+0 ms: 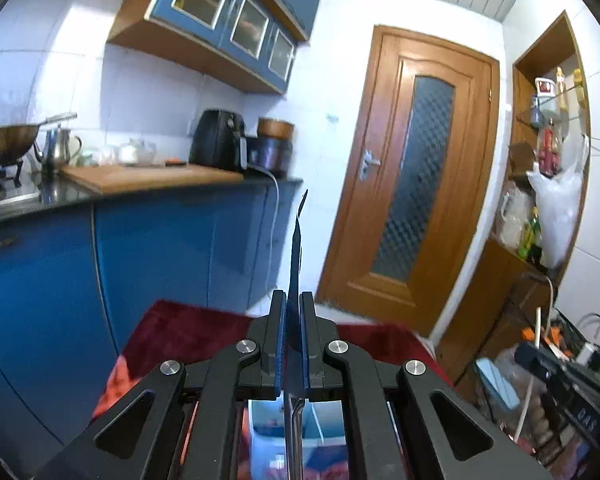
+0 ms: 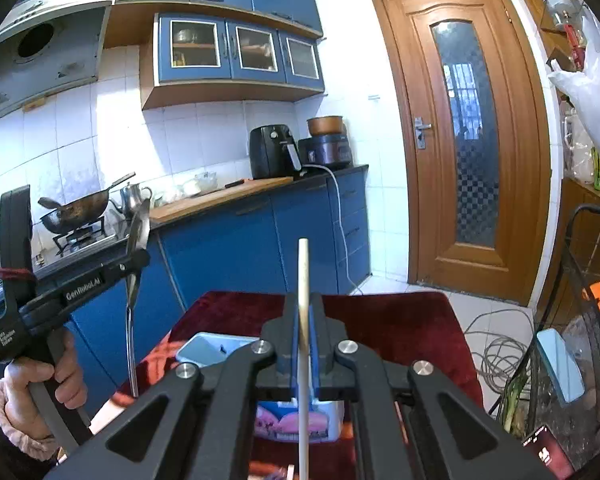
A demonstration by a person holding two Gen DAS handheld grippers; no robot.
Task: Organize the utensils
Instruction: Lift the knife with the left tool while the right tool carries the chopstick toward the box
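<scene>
Utensils are already in both your tools: the long steel spoon (image 2: pixel 132 280) stands upright, clamped in your left gripper (image 1: pixel 294 304), and the pale wooden chopstick (image 2: pixel 303 300) points to twelve o'clock, pinched by your right gripper (image 2: pixel 303 312). The light-blue plastic holder (image 2: pixel 208 347) sits on the dark-red cloth (image 2: pixel 400 328), just below the right gripper, which looks nearer.
</scene>
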